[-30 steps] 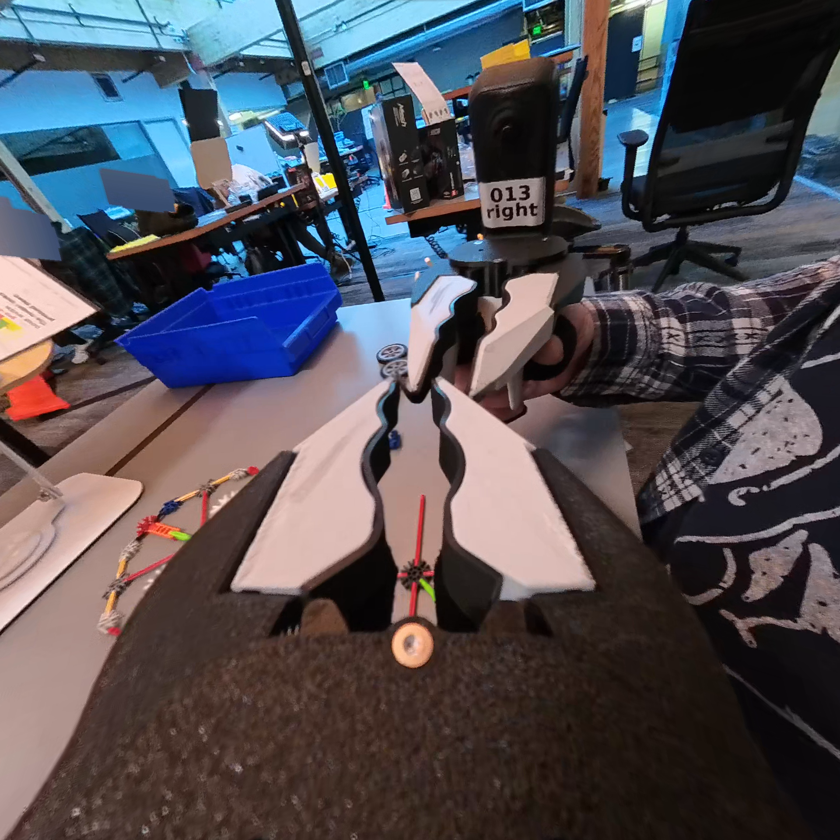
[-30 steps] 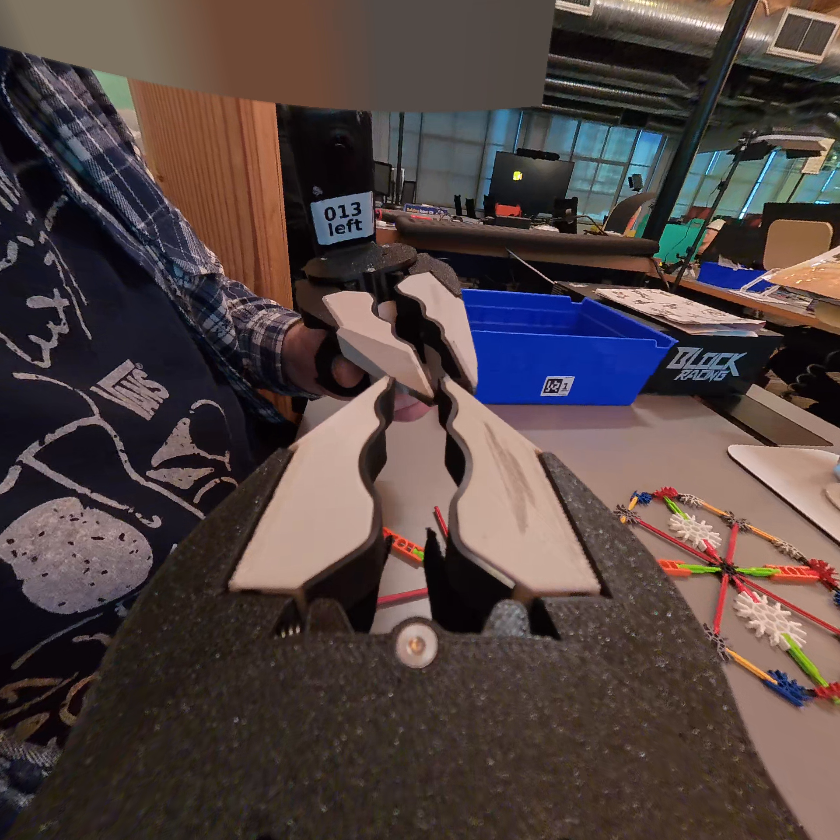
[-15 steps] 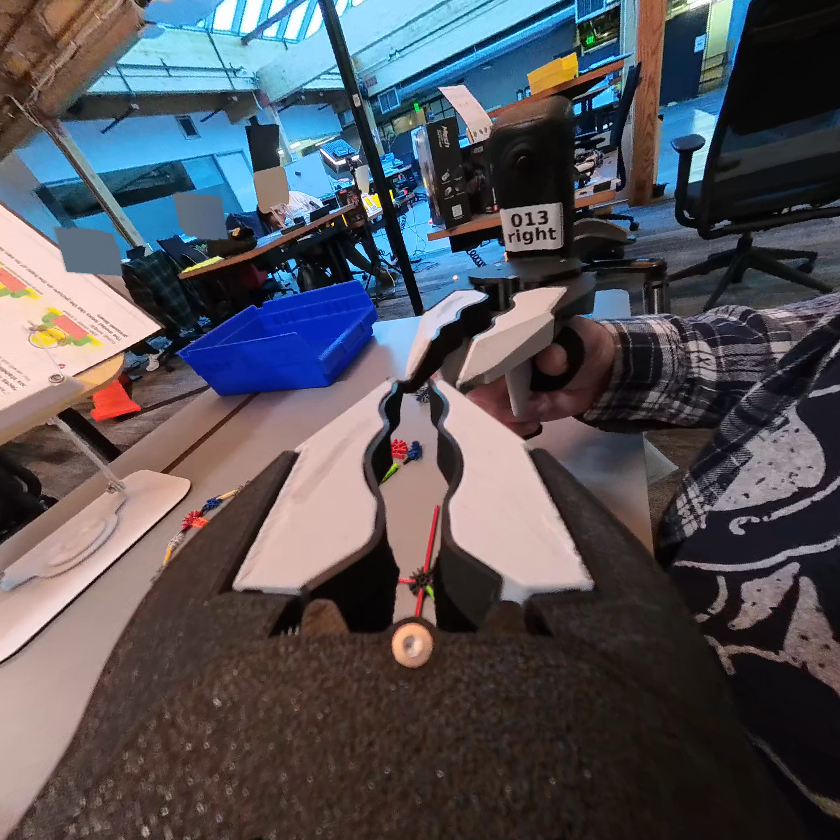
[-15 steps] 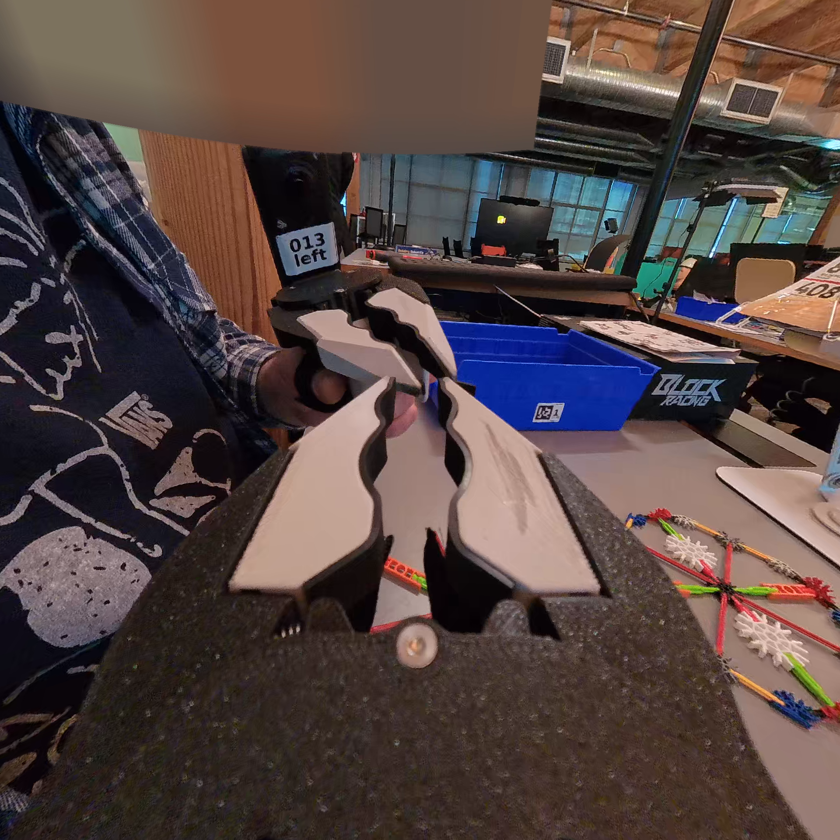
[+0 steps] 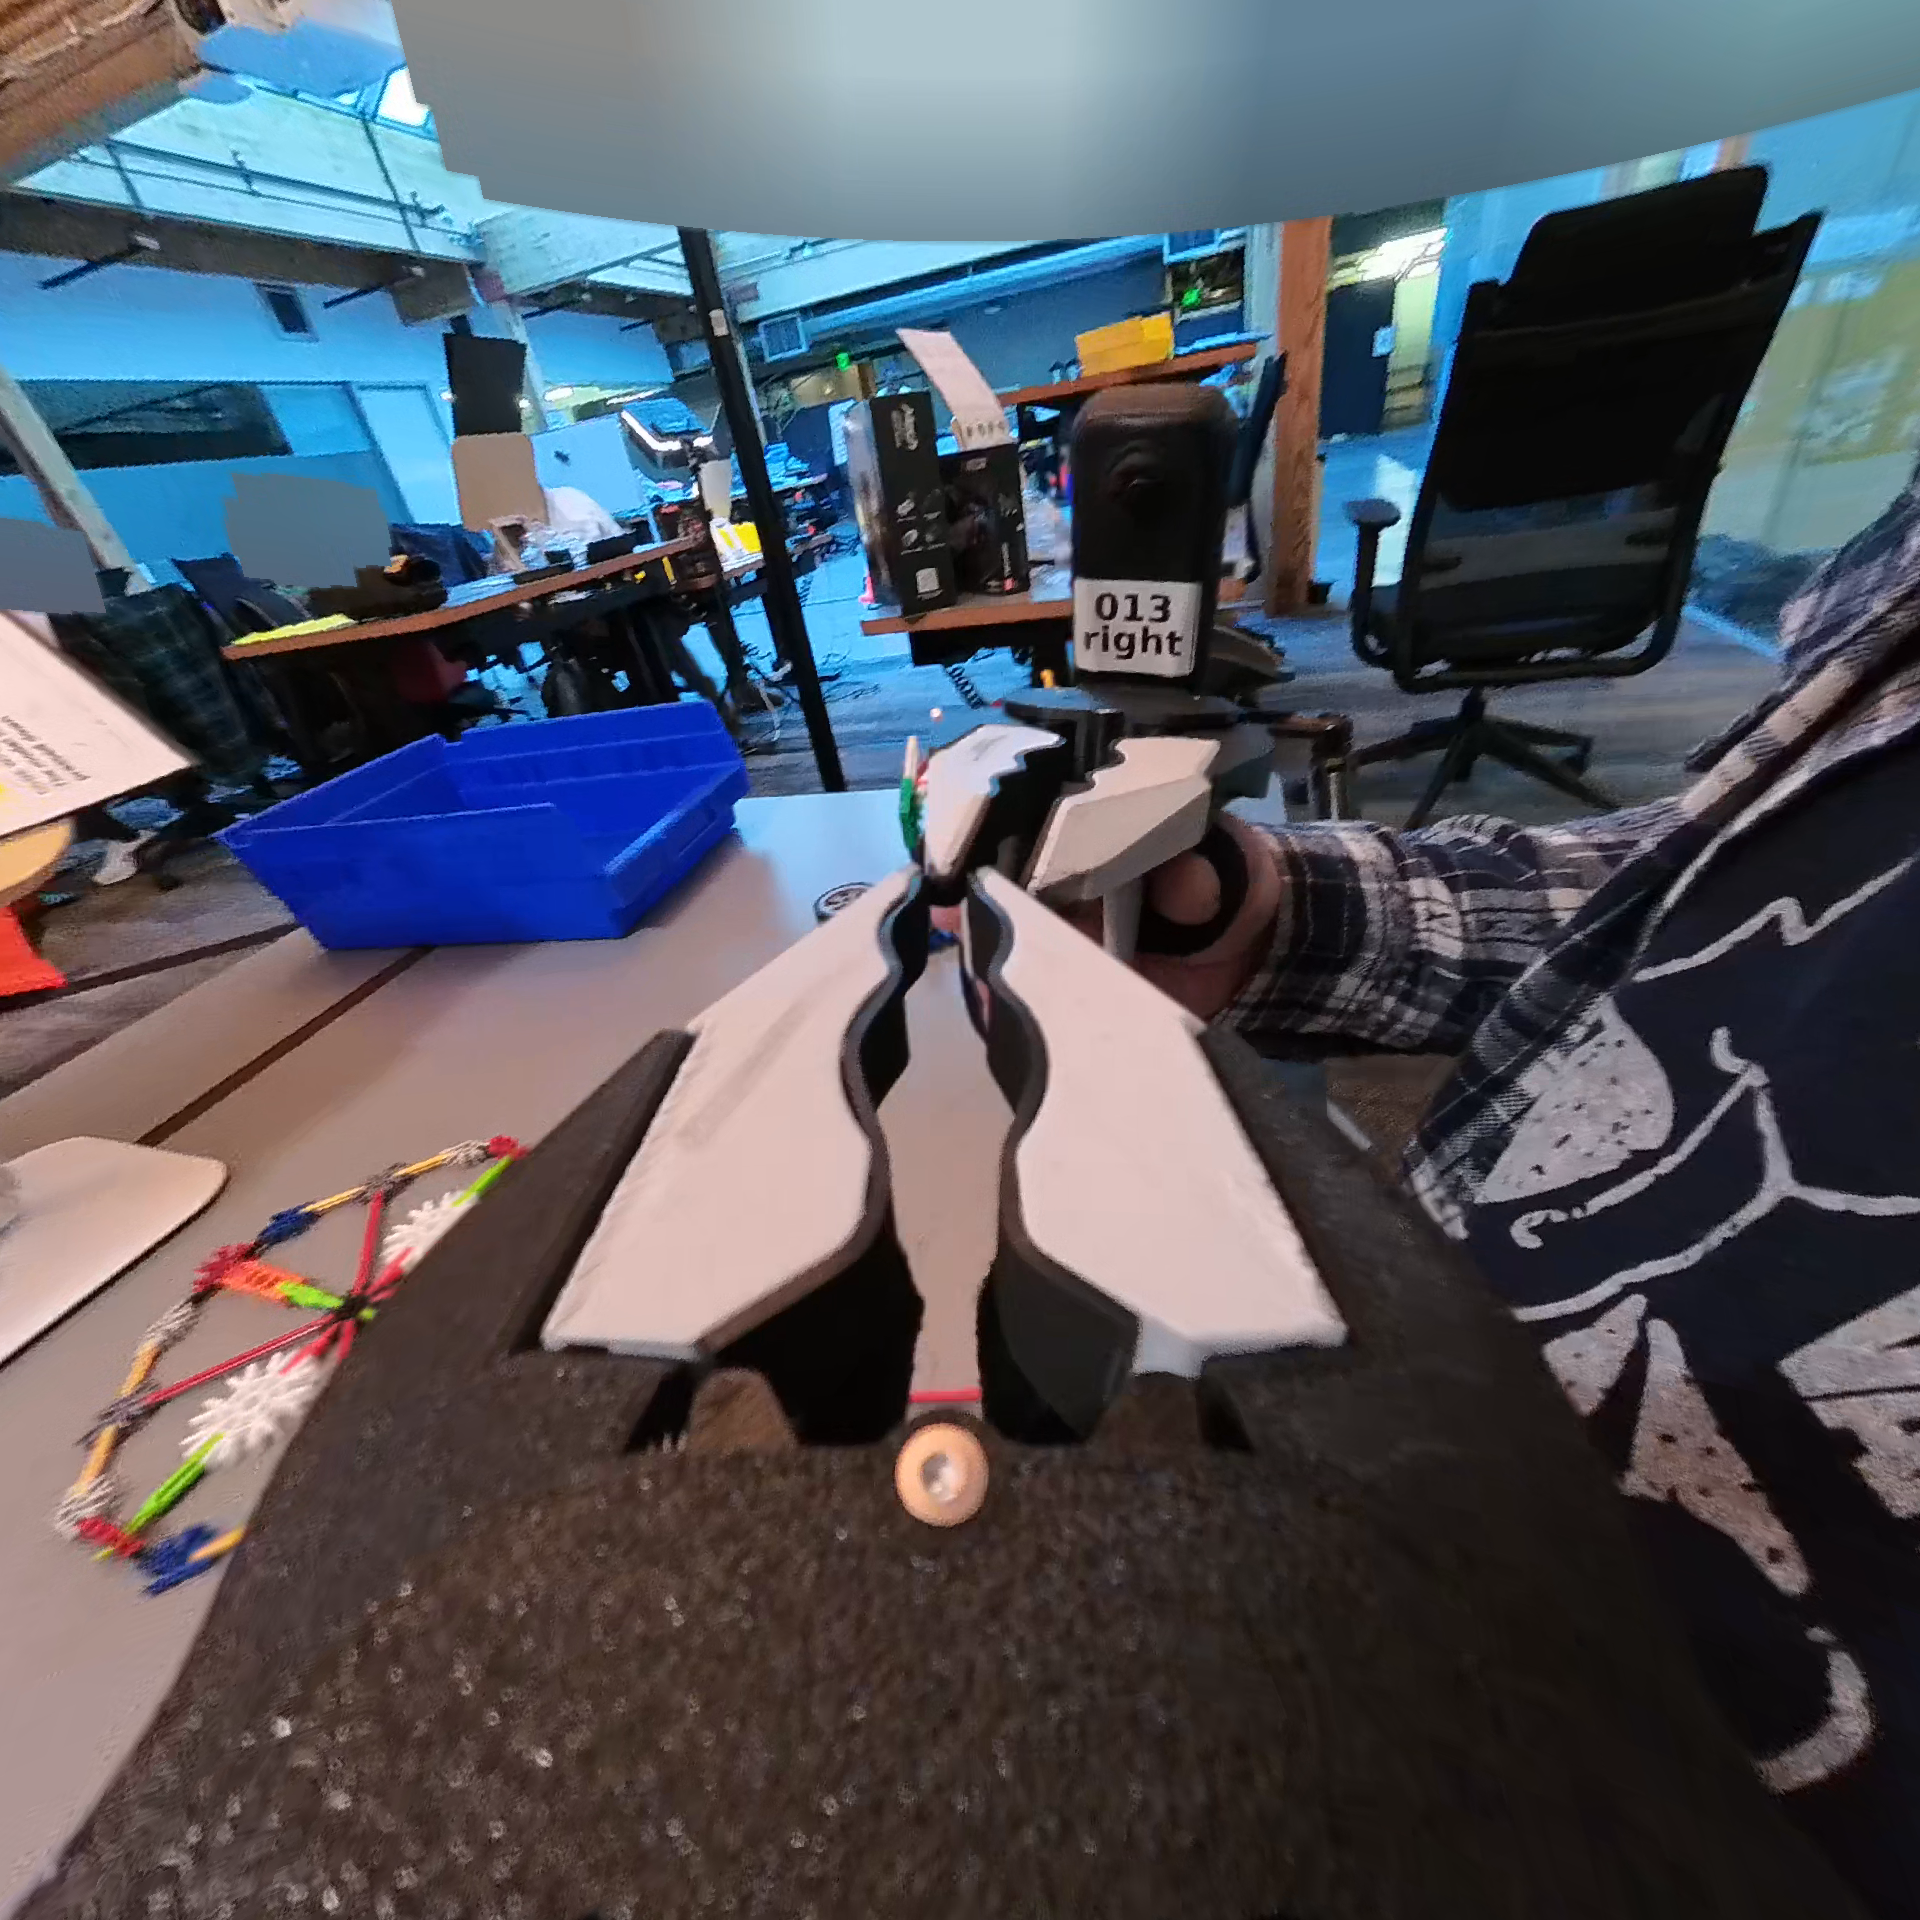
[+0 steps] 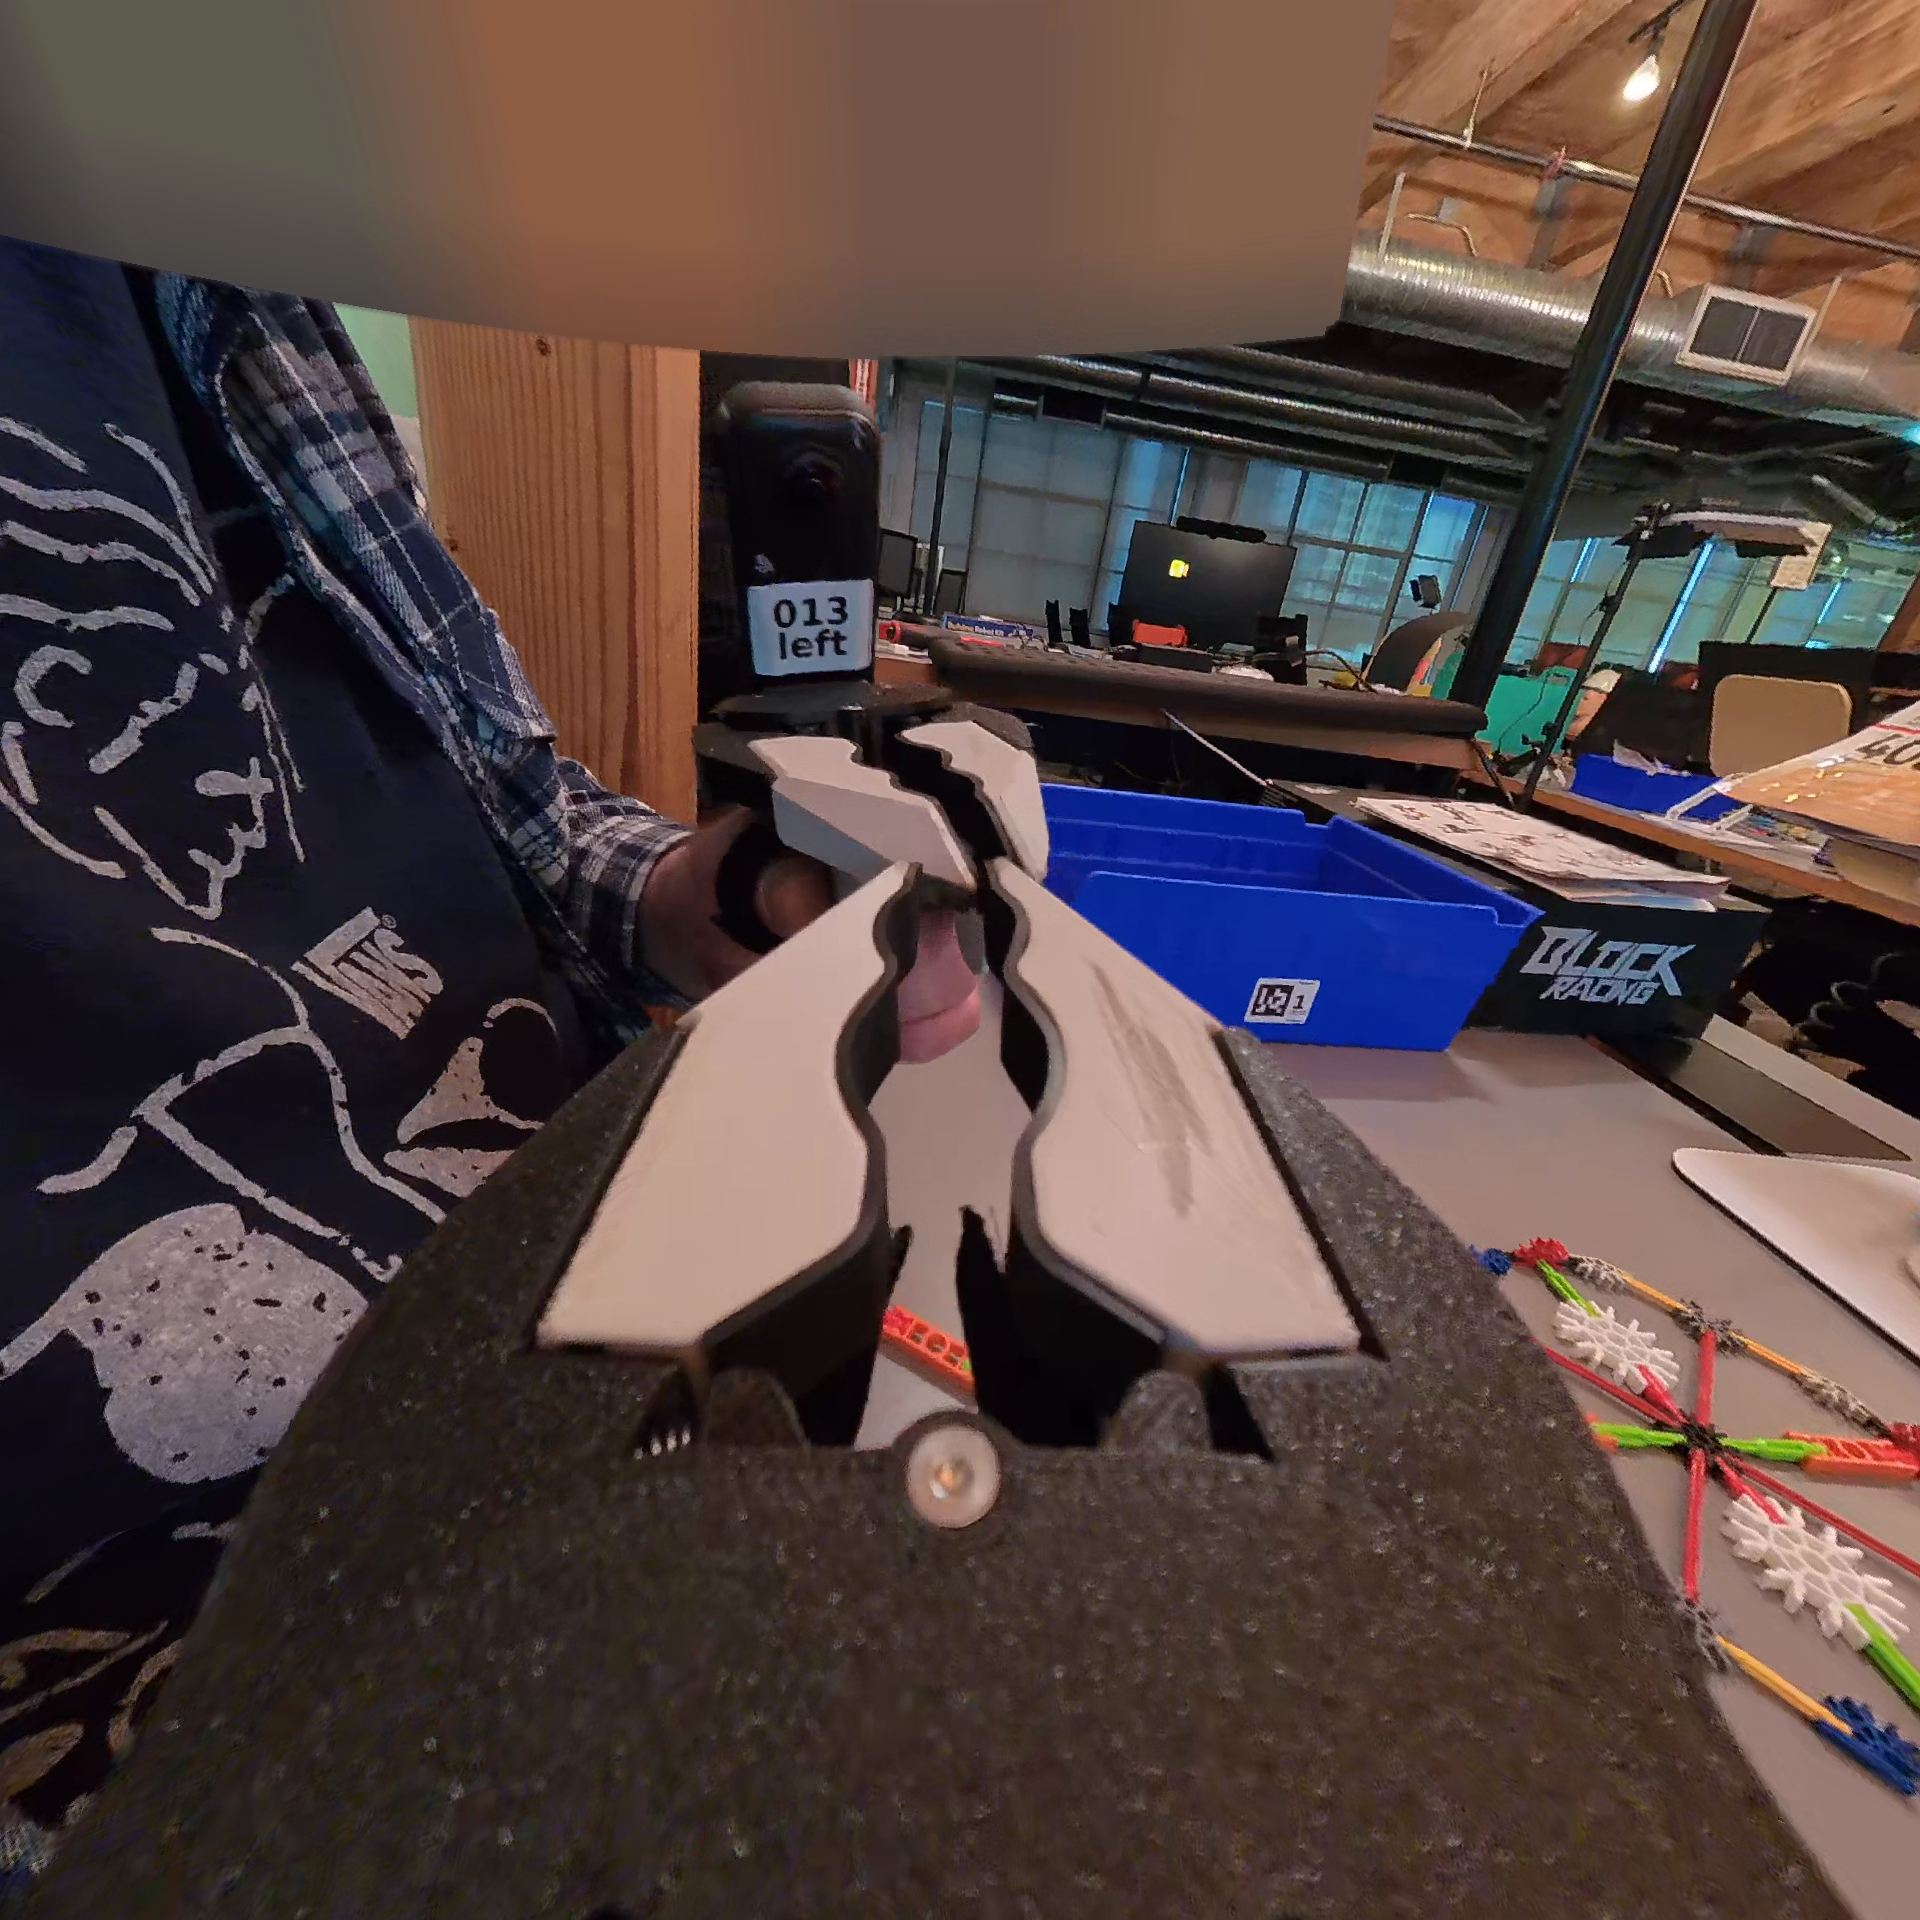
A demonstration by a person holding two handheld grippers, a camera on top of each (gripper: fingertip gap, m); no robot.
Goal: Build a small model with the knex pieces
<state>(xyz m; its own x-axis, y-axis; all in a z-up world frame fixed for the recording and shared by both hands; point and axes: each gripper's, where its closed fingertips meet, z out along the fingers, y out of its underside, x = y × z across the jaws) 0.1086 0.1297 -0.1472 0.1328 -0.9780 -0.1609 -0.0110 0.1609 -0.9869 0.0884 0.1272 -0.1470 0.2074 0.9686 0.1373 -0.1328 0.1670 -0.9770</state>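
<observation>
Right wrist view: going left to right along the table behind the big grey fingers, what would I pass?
Other handheld gripper → blue plastic bin → black printed box → white flat base plate.

A white printed label [image 5: 1138, 623] is carried on a black camera [image 5: 1148, 488], and a like label [image 6: 810, 629] on a second black camera [image 6: 800, 488]. A small code sticker [image 6: 1283, 1003] is stuck on a blue bin [image 6: 1351, 935]. Pale lettering is shown on a black box [image 6: 1600, 971], and print on a sheet [image 5: 52, 727]; the sheet's words are too small to be read.
</observation>
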